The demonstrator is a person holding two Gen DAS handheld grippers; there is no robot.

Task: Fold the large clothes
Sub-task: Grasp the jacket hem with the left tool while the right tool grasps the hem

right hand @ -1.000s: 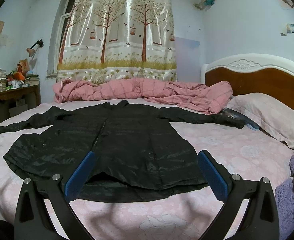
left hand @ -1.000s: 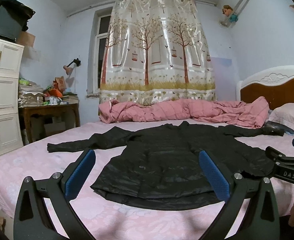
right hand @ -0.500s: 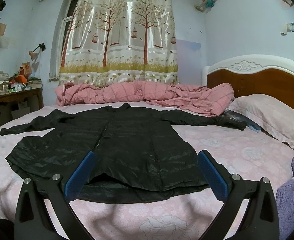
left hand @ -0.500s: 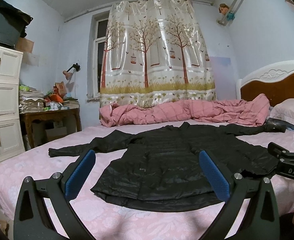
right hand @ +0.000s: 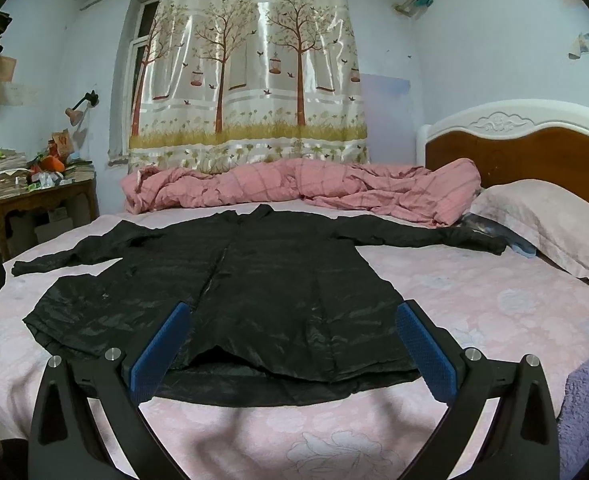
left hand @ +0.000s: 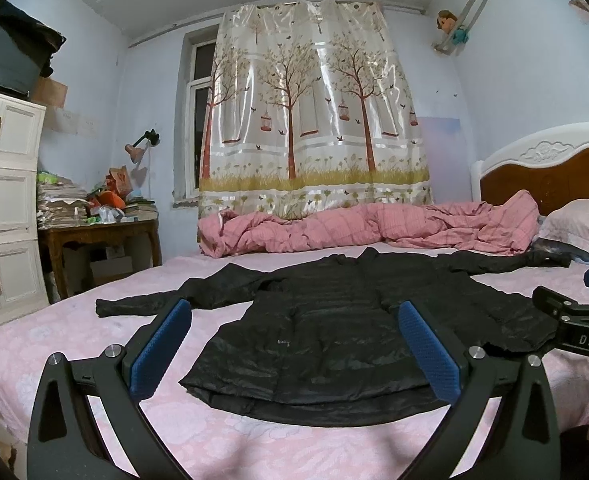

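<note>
Coat (left hand: 326,332) lies spread flat mid-frame on the bed (left hand: 54,344), unfolded. Both claws, left (left hand: 294,346) and right (right hand: 292,344), gape wide, empty. Best bet: each pinches a sleeve cuff, folds inward evenly.

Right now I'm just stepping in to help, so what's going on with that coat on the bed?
A person holds a two-finger tool in each hand over a bed. A black coat lies flat on the pink sheet, sleeves spread out to both sides. The left tool and right tool are both open near the hem, gripping nothing. No fold has been made yet.
</note>
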